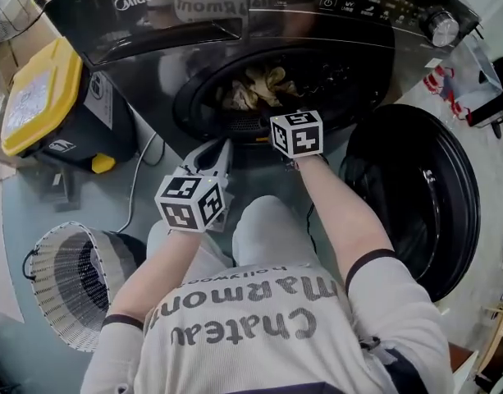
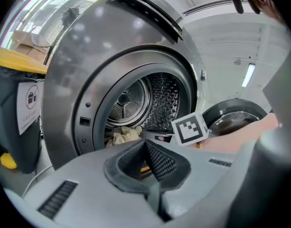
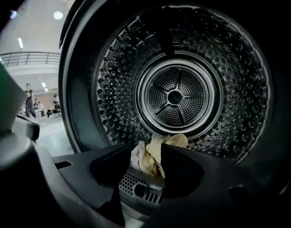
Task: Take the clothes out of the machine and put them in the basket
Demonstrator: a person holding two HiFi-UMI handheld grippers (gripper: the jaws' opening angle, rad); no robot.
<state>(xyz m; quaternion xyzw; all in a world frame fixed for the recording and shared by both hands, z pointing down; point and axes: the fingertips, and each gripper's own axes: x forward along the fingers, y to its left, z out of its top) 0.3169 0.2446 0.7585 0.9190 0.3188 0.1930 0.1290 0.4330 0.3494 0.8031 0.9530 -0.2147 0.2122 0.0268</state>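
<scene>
Inside the steel drum (image 3: 176,96) of the dark grey front-loading machine (image 1: 153,72), we see the crumpled pale cream-yellow clothes (image 1: 259,87) lying on the drum floor, close behind the opening. From the head view the heap is longer than it is deep, and its long axis runs side to side across the mouth. It is a creased, bunched mass with no clear edge or hem that we can make out. In the right gripper view one fold stands up out of the heap, pointing toward the hub at the back of the drum.

The right gripper (image 3: 146,152) sits at the drum mouth with its jaws apart. The upright fold shows in the gap between them, and we see no jaw pressing on it.

The left gripper (image 2: 145,145) is outside the machine, below and to the left of the opening, aimed up at it. Its jaws are together with nothing between them.

The round dark door (image 1: 415,195) hangs open to the right. The round white ribbed basket (image 1: 48,302) stands on the floor (image 1: 38,195) at the left, well apart from the clothes, near a black bin with a yellow lid (image 1: 38,97).
</scene>
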